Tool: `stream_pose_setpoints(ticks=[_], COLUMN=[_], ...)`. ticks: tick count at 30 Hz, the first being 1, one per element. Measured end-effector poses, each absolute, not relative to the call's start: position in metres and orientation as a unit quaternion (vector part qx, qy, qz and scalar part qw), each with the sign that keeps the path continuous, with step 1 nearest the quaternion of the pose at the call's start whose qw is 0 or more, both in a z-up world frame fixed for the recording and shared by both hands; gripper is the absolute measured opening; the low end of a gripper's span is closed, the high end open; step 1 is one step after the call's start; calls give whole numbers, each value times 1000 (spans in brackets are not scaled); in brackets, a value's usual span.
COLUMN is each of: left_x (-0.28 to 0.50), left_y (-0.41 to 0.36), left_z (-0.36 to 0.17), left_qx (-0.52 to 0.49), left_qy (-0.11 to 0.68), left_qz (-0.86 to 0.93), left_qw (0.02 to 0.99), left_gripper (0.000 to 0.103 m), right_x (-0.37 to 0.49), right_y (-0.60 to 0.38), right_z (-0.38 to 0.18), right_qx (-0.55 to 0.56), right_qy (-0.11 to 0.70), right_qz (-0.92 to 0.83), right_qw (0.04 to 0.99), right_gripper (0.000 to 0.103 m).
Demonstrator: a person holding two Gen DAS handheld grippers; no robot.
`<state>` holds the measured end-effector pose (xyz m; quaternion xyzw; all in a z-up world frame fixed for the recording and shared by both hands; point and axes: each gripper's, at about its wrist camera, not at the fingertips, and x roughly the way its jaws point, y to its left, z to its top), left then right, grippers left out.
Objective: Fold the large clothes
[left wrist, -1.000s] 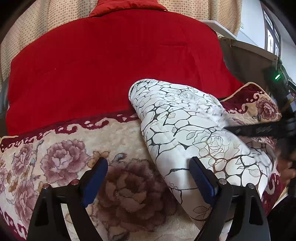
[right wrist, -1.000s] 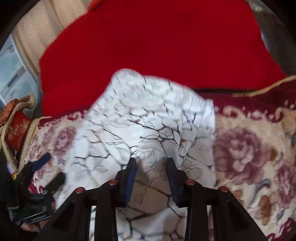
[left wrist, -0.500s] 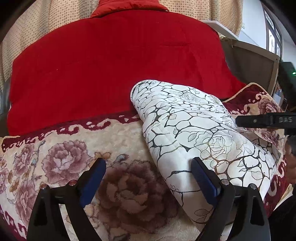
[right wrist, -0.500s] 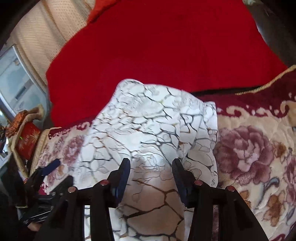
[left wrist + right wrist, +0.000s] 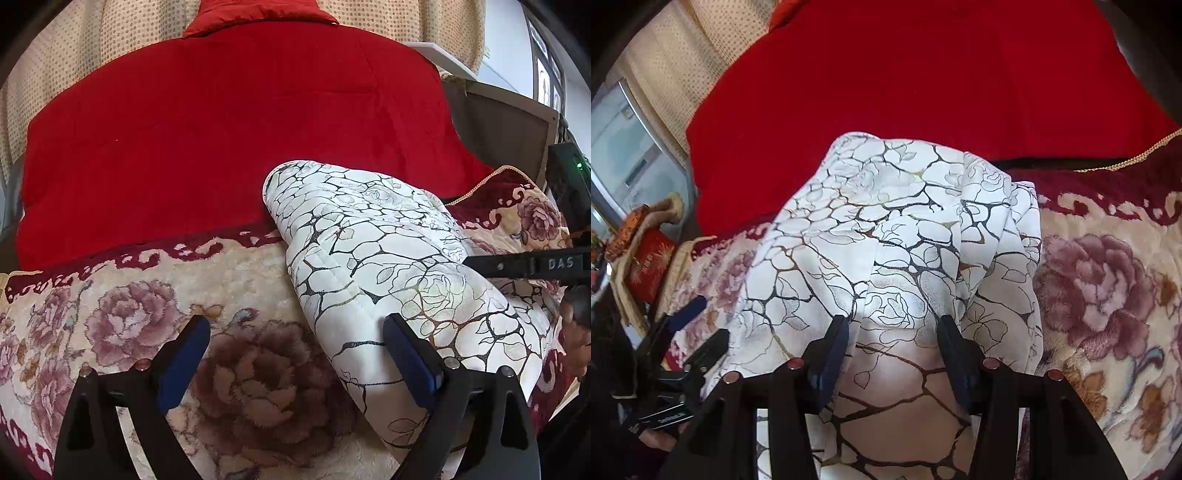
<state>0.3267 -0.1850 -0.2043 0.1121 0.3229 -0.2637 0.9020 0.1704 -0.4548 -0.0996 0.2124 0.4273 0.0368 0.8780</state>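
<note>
A folded white garment (image 5: 388, 266) with a black crackle-and-rose print lies on a floral blanket (image 5: 129, 321), its far end against a red quilt (image 5: 221, 129). My left gripper (image 5: 295, 321) is open wide at the garment's left edge, its right finger over the fabric and its left finger over the blanket, with nothing gripped. My right gripper (image 5: 893, 321) sits low over the near end of the garment (image 5: 886, 221). Its jaws are opening, and a soft hump of the fabric lies between them. One finger of the right gripper (image 5: 517, 264) shows from the side above the garment.
The red quilt (image 5: 923, 74) covers the back of the bed in front of a dotted beige curtain (image 5: 74, 48). A person's hand (image 5: 576, 343) shows at the right edge. A red box (image 5: 646, 266) and clutter stand beyond the blanket's left side. My left gripper (image 5: 701, 326) appears there too.
The right gripper's jaws have widened around the fabric that they pinched, and its view has tipped so more of the garment shows. The left gripper has stayed in place, open.
</note>
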Motion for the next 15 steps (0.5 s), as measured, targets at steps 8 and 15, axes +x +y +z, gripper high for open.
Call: stream_pose_setpoints(ticks=[8,15], left_x=[324,323], left_y=[-185,-184], left_z=[-203,-203], left_qx=[116,119], left_qy=[318,317], left_qz=[-261,-261], left_qw=[904,904], left_gripper=[95,95], right_x=[151,172], right_y=[-471,-460], right_z=[-81,-114], right_qx=[219,220], right_qy=[378,439], right_qz=[37,35], right_qw=[899,870], right_gripper=[54,55])
